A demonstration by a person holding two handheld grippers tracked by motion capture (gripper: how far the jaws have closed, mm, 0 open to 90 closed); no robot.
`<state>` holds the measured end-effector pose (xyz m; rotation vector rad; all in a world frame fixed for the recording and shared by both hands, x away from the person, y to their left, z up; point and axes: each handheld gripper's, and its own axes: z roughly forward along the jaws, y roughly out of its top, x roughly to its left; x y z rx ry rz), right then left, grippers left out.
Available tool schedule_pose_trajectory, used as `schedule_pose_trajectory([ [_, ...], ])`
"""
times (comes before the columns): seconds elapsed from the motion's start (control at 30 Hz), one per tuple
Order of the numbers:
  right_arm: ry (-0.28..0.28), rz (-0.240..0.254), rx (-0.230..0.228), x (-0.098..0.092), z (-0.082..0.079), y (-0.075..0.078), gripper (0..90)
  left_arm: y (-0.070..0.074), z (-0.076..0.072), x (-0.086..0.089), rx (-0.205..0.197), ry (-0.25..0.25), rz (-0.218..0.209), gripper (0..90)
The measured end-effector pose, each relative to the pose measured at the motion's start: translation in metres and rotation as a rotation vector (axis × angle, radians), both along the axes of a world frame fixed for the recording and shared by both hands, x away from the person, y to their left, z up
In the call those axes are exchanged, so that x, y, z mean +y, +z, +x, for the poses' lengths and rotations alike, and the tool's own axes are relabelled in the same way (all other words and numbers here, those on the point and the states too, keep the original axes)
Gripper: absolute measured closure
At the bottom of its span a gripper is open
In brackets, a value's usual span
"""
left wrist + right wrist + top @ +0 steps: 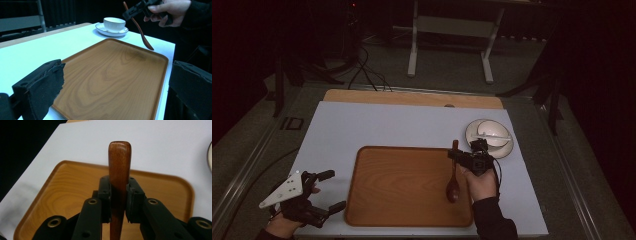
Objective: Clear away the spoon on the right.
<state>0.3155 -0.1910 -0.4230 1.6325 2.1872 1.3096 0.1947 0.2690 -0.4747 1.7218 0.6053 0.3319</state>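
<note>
Wooden and dark brown, the one spoon [119, 182] stood clamped by its handle between the pads of my right gripper [119, 202], the jaws pressed tight against both sides of the stem. From the high view, that gripper [473, 159] hung over the right edge of the single wooden tray [407, 215], and the spoon [453, 180] ran down from it with its bowl low over the tray's right side. The left gripper view gave what my own camera could not: the spoon [138, 26] slanted, bowl end downward, hovering just above the tray's [112, 75] far corner without touching it.

My left gripper [319, 192] rested at the near left corner of the table [387, 125], just beside the tray, its jaws spread wide with nothing between them.

I counted one white cup [114, 23] sitting on one white saucer [100, 28], beyond the tray's far right corner; the high view placed this pair [489, 134] just behind my right hand [482, 185].

Past the table, a white metal stand [449, 30] and some black cables [362, 70] lay on the grey floor. Nothing stood between the spoon and the tray.
</note>
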Motion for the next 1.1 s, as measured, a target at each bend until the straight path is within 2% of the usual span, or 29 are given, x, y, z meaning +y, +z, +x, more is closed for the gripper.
schedule_pose_trajectory([
  [0.27,-0.017,-0.008,0.026,0.011,-0.01,-0.015,77.1,0.0,-0.001,-0.001,-0.001,-0.004,0.0,0.0],
  [0.33,-0.026,-0.036,0.025,0.015,-0.012,-0.018,77.1,0.0,-0.001,-0.001,0.0,-0.005,0.001,0.0],
  [0.5,-0.058,-0.051,0.036,0.019,-0.015,-0.027,77.1,0.0,-0.001,-0.001,0.0,-0.006,0.001,0.0],
  [0.8,-0.091,-0.08,0.049,0.027,-0.012,-0.042,77.1,0.0,-0.001,-0.001,0.0,-0.008,0.002,0.0],
  [1.1,-0.134,-0.081,0.061,0.03,-0.001,-0.053,76.9,0.0,-0.001,-0.002,0.001,-0.012,0.002,0.0],
])
